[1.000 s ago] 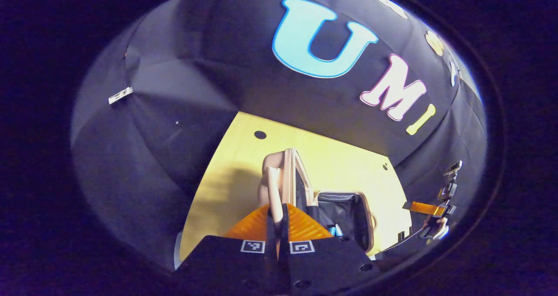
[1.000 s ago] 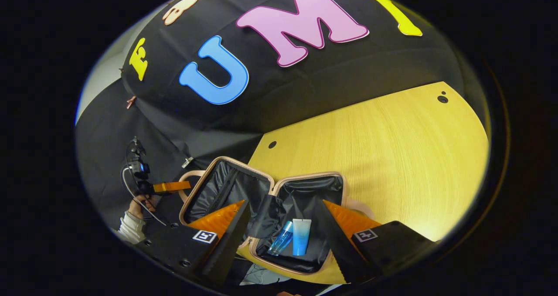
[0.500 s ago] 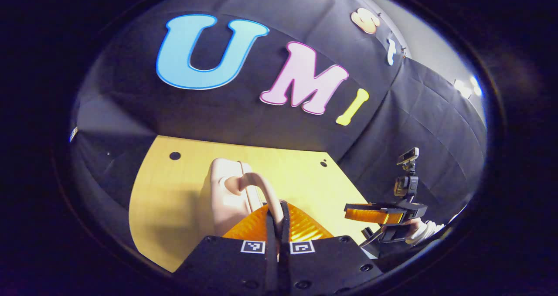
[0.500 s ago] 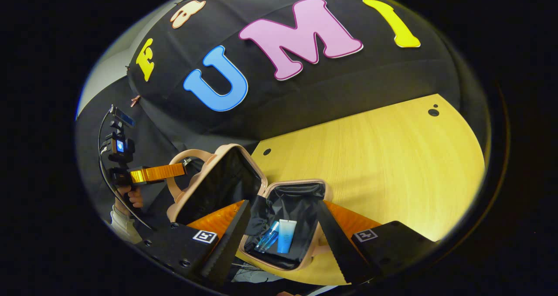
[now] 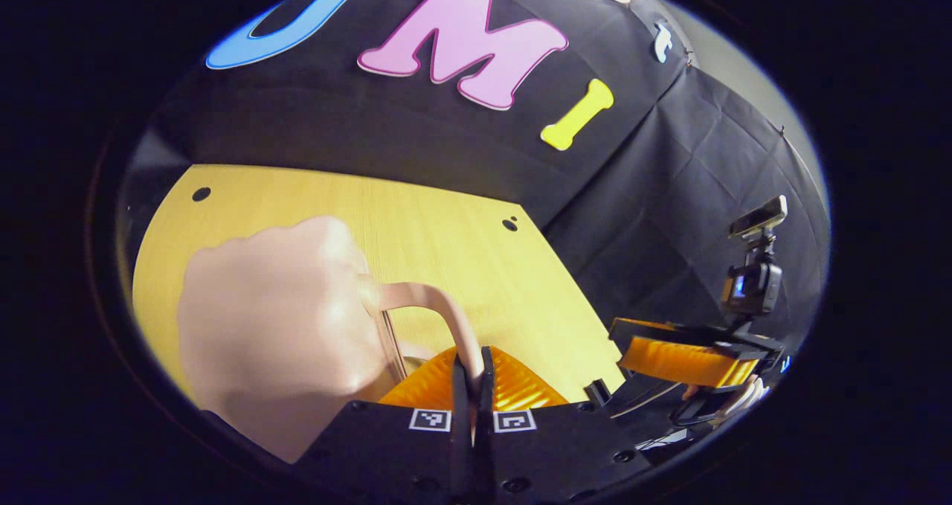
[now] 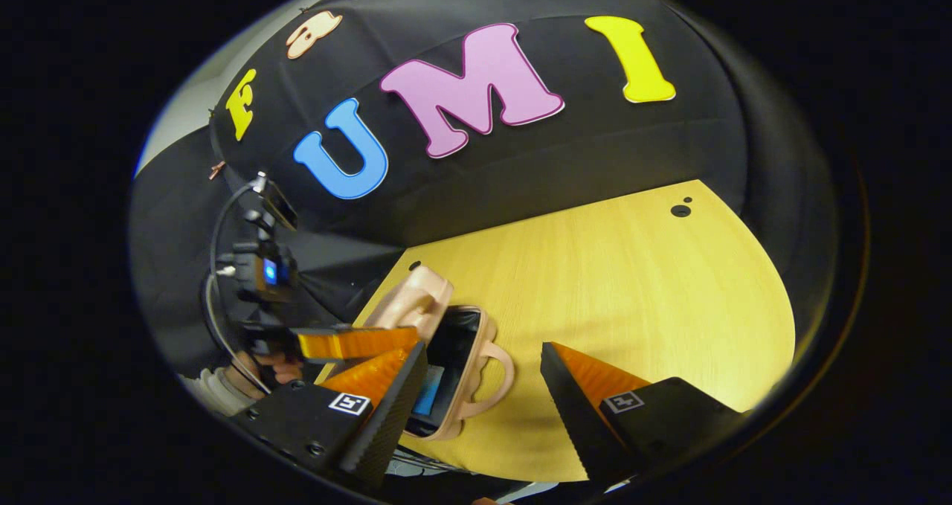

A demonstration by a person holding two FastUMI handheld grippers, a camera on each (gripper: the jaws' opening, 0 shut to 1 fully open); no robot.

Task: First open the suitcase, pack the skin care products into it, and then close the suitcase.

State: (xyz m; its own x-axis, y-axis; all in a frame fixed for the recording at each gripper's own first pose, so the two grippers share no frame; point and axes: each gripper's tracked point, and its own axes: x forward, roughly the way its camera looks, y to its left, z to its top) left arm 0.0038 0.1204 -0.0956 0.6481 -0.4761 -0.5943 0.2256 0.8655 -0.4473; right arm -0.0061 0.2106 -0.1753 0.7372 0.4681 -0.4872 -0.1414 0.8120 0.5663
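Jaws of left gripper (image 5: 470,364) clamp the suitcase (image 5: 282,326) handle (image 5: 446,319) — right gripper (image 6: 483,386) gapes wide, empty.

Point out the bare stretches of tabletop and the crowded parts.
In the right gripper view, the table is bare from the suitcase out to its far edge and hole. In the left gripper view, wood is free beyond the handle. It is crowded at the near corner: the suitcase, the left hand-held gripper shut on the handle, and the open right hand-held gripper.
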